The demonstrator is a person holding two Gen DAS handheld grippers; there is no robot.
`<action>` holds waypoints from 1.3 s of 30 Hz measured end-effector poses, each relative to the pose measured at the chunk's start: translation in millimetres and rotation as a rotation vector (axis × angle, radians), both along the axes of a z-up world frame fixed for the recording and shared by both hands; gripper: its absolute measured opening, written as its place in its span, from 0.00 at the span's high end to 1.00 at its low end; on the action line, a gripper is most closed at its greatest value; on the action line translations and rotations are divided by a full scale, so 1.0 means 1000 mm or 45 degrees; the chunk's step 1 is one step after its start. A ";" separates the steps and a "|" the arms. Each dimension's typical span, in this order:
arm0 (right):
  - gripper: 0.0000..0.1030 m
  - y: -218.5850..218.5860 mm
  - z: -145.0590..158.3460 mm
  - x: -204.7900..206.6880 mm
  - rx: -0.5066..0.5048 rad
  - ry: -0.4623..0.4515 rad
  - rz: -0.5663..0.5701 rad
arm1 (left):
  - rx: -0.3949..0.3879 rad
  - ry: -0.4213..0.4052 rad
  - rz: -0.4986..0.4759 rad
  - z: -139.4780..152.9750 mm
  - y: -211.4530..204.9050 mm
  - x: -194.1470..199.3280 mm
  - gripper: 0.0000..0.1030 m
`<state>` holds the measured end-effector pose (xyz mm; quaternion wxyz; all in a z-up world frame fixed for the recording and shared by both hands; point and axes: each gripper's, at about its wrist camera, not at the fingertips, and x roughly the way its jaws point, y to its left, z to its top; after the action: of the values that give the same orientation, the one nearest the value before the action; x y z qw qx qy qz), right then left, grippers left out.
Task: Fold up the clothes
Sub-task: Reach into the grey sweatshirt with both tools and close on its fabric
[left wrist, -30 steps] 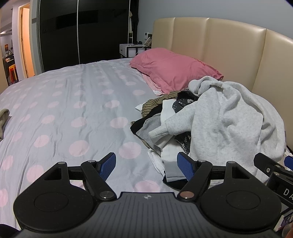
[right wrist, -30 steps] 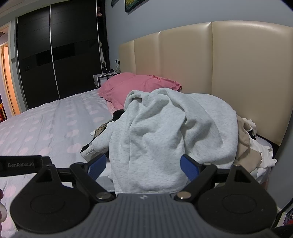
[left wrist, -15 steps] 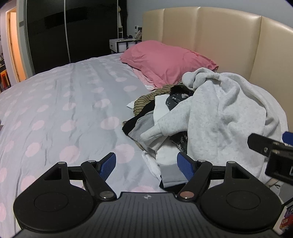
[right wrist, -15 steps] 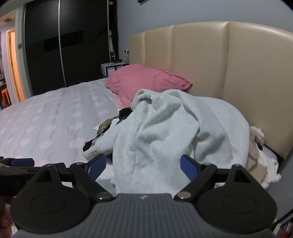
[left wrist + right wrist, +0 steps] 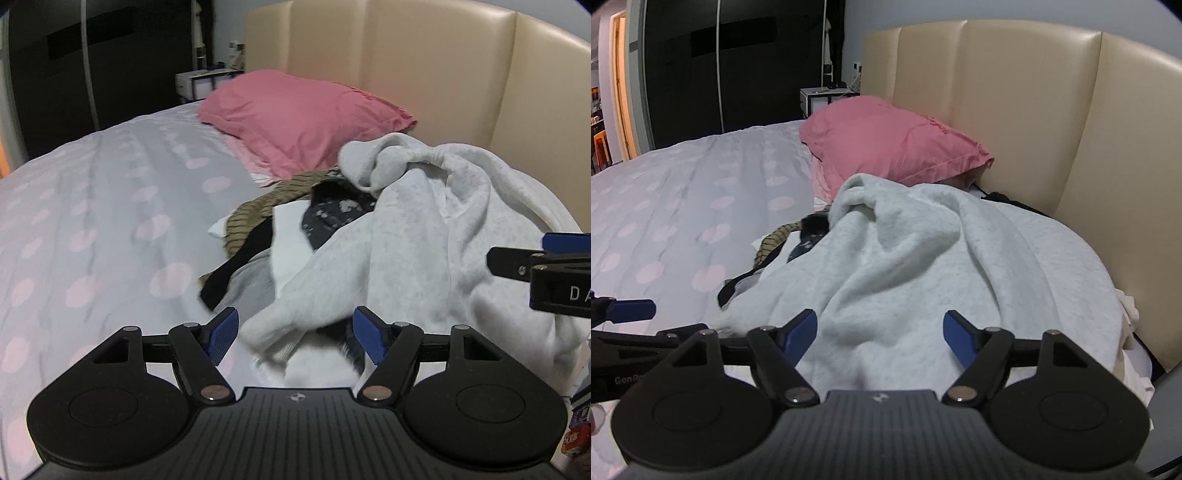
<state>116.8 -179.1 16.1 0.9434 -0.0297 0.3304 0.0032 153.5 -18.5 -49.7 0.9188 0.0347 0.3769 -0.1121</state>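
Note:
A light grey sweatshirt (image 5: 424,236) lies crumpled on top of a pile of clothes (image 5: 295,229) at the head of the bed; it also shows in the right wrist view (image 5: 923,266). My left gripper (image 5: 295,338) is open, its jaws either side of a grey sleeve cuff (image 5: 273,339). My right gripper (image 5: 879,338) is open just above the sweatshirt's body. The right gripper also shows at the right edge of the left wrist view (image 5: 539,262). Dark, striped and white garments lie under the sweatshirt.
A pink pillow (image 5: 303,118) lies against the beige padded headboard (image 5: 1034,110). The grey bedspread with pink dots (image 5: 110,221) stretches to the left. A white bedside unit (image 5: 820,99) and dark wardrobe doors (image 5: 720,66) stand behind.
Both grippers have moved forward and down toward the clothes pile. The sweatshirt now fills more of both views. Both stay open.

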 end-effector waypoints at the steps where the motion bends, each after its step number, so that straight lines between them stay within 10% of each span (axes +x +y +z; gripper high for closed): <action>1: 0.26 -0.002 -0.002 0.006 0.006 0.011 0.001 | 0.008 0.006 -0.015 -0.004 -0.003 0.009 0.36; 8: 0.28 0.002 -0.015 0.044 0.028 0.051 0.032 | 0.039 0.056 -0.112 -0.033 -0.016 0.050 0.46; 13: 0.63 0.006 -0.024 0.062 0.032 0.090 0.058 | 0.000 0.090 -0.108 -0.044 -0.023 0.062 0.59; 16: 0.92 0.004 -0.025 0.063 0.022 0.088 0.085 | -0.030 0.106 -0.084 -0.047 -0.025 0.067 0.86; 28: 0.96 -0.026 0.022 0.015 -0.006 -0.169 -0.081 | -0.200 -0.128 -0.032 0.031 0.007 0.034 0.99; 39: 0.96 0.026 0.076 -0.045 -0.105 -0.404 0.065 | -0.176 -0.424 0.037 0.132 0.049 -0.019 1.00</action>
<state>71.4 -153.2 91.6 0.9813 -0.0768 0.1764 0.0089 134.4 30.2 82.2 0.9703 -0.0159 0.2112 -0.1172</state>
